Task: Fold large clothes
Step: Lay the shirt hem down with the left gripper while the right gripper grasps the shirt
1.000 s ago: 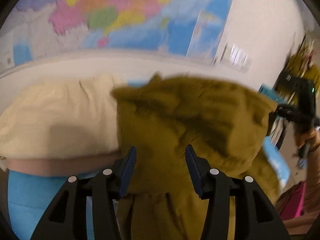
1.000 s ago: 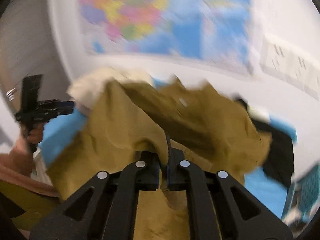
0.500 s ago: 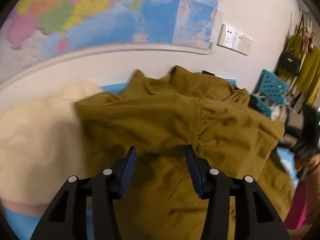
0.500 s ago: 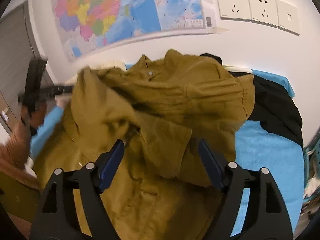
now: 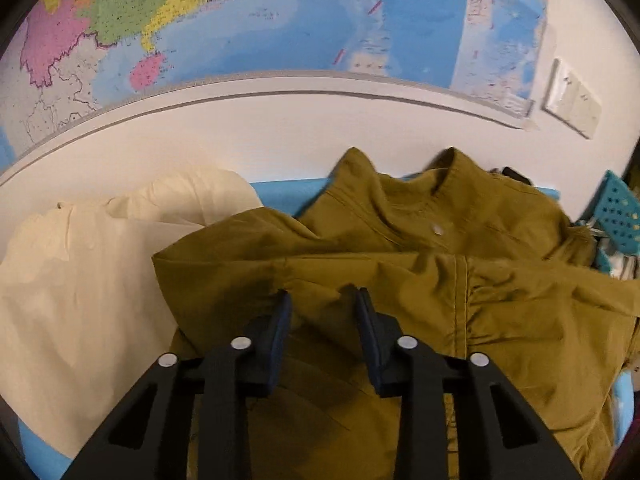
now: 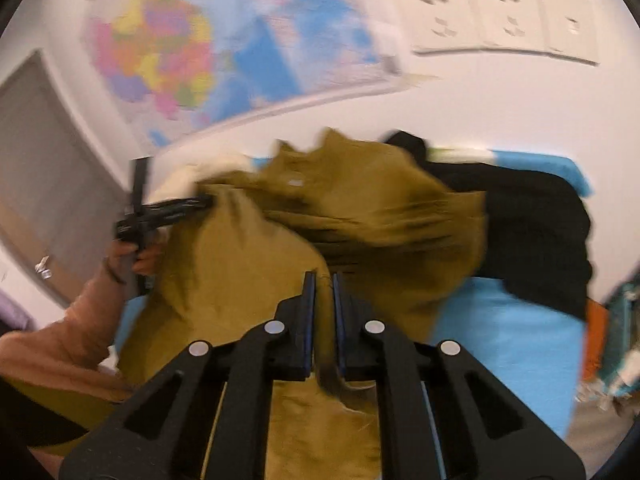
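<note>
White wall with one map and a row of three sockets backs a desk under a blue cover.

Left hand-held gripper: its jaws are closing and stand apart over the olive shirt; the pads do not pinch the cloth, though it lies between and below them. Right hand-held gripper: its jaws are closing too, nearly together, clamped on a ridge of the shirt that runs up between the pads. Both point steeply down at the desk.

One olive shirt lies crumpled across the middle of the desk, collar toward the wall, one pale button showing. Touching it on its left lies one cream garment; on the other side one black garment lies against it. One teal basket stands past the desk's right end.

In the right view the left hand, in a peach sleeve, holds its gripper level at the shirt's far left edge; that view is blurred.
</note>
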Motion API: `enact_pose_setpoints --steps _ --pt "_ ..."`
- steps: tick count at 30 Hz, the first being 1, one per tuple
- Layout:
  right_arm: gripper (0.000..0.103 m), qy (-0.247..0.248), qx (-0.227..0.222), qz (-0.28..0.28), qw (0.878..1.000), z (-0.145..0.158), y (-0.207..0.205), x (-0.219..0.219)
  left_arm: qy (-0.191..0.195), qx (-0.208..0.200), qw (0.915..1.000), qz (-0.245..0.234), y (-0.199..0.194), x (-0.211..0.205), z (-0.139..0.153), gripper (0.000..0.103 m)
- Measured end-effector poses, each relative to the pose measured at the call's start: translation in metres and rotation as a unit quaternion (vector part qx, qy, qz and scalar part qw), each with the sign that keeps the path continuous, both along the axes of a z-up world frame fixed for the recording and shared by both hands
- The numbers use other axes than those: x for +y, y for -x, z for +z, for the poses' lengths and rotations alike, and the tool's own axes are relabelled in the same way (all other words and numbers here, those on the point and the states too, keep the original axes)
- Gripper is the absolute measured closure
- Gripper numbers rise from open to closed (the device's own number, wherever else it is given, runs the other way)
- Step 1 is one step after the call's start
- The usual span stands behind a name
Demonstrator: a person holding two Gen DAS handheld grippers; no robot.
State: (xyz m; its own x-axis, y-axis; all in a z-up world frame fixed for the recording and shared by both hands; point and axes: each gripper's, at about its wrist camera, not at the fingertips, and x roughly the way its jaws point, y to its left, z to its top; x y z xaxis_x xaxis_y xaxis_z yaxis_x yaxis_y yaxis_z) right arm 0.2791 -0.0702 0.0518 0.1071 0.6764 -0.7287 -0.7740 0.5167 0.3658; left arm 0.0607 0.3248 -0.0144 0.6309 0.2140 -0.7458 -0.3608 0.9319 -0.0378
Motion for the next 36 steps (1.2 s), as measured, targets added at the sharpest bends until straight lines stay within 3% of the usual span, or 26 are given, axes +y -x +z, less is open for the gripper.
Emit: enact_pose_setpoints --steps 2,4,6,9,10,11,12,13,15,20,24,27,31,33,36 --pt "0.086 0.056 -0.016 -0.030 0.998 -0.020 -0.013 0.006 -0.019 0.005 0.9998 0.009 -0.004 0.001 -0.003 0.072" --pt "0.078 0.052 0.008 -0.025 0.998 -0.039 -0.018 0.007 -0.032 0.021 0.9992 0.014 -0.009 0.002 -0.009 0.072" --pt "0.050 0.023 0.010 -0.028 0.999 -0.051 -0.014 -0.003 -0.039 0.020 0.9989 0.016 -0.009 0.002 -0.011 0.073" --pt "0.036 0.008 0.010 -0.026 1.000 -0.064 -0.004 -0.010 -0.042 0.016 0.9989 0.010 -0.009 0.001 -0.009 0.073" --pt "0.036 0.029 0.005 -0.029 0.999 -0.073 -0.002 -0.009 -0.042 0.014 0.9990 0.007 -0.008 0.001 -0.010 0.072" --pt "0.045 0.045 -0.001 -0.029 0.999 -0.078 0.000 -0.003 -0.042 0.014 0.9990 0.007 -0.008 0.001 -0.011 0.071" --pt "0.068 0.051 -0.007 -0.024 0.998 -0.081 0.003 0.003 -0.041 0.013 0.9991 0.008 -0.008 0.000 -0.012 0.071" --pt "0.073 0.050 -0.012 -0.015 0.999 -0.082 0.006 0.005 -0.041 0.011 0.9991 0.010 -0.007 0.000 -0.013 0.072" --pt "0.085 0.062 -0.064 -0.013 0.996 -0.072 0.016 0.011 -0.048 0.005 0.9988 0.012 -0.002 -0.003 -0.012 0.072" --pt "0.097 0.026 -0.167 -0.039 0.985 -0.024 0.025 0.014 -0.074 -0.015 0.9969 0.025 0.010 -0.005 -0.003 0.068" --pt "0.097 0.031 -0.157 -0.064 0.985 -0.039 0.001 0.023 -0.067 -0.003 0.9970 0.038 0.005 0.002 -0.012 0.068" --pt "0.097 0.045 -0.116 -0.074 0.989 -0.070 -0.016 0.032 -0.078 0.014 0.9959 0.042 0.000 0.004 -0.026 0.068" --pt "0.090 0.047 -0.100 -0.090 0.990 -0.080 -0.019 0.033 -0.089 0.017 0.9951 0.039 0.000 0.002 -0.028 0.067" --pt "0.069 0.040 -0.113 -0.103 0.987 -0.071 -0.014 0.023 -0.093 0.016 0.9947 0.040 0.004 0.002 -0.025 0.067" --pt "0.061 0.013 -0.143 -0.129 0.981 -0.049 0.000 0.002 -0.107 -0.004 0.9933 0.043 0.020 -0.003 -0.013 0.059"
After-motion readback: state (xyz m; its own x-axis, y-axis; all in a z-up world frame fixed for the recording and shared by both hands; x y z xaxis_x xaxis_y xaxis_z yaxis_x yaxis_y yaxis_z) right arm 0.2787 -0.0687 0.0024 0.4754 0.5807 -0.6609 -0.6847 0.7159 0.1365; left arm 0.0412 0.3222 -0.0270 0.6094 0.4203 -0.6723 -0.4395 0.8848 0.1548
